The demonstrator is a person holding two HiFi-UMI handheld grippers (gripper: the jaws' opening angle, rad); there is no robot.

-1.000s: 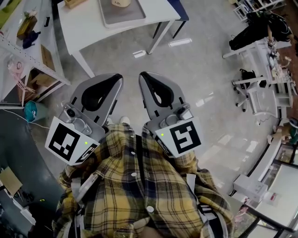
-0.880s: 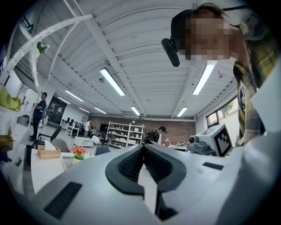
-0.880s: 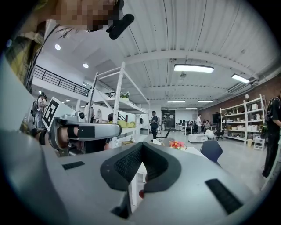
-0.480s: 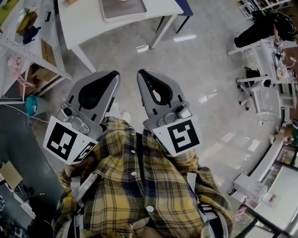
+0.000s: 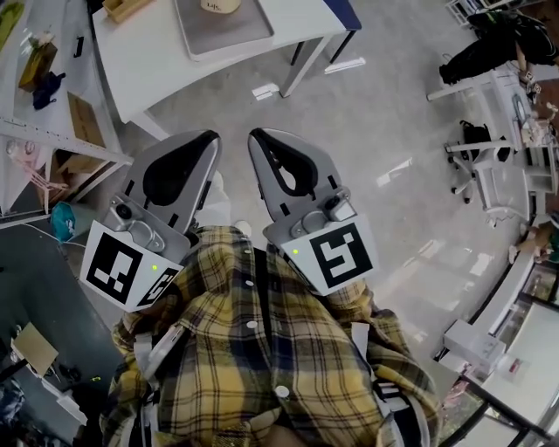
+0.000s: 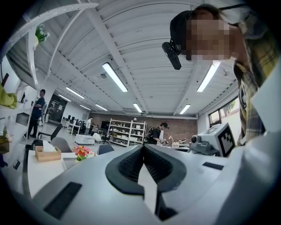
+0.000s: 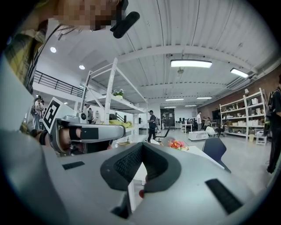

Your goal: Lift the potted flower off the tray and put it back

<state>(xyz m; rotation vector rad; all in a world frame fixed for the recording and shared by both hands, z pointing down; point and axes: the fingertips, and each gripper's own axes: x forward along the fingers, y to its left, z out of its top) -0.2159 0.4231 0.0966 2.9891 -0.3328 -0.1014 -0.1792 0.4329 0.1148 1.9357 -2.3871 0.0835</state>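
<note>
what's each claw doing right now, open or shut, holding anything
left claw: shut, holding nothing
right claw: shut, holding nothing

We can read no words or numbers anywhere. In the head view, the left cube [image 5: 120, 264] at eight o'clock and the right cube [image 5: 339, 256] at four o'clock carry only black-and-white square patterns. The pot [image 5: 220, 5] at twelve o'clock bears dark lettering too small to read.

Left gripper [image 5: 208, 140], right gripper [image 5: 258, 138] side by side, jaws together; tray [image 5: 210, 37] with pot [image 5: 218, 5] on white table [image 5: 293, 22] beyond.
</note>
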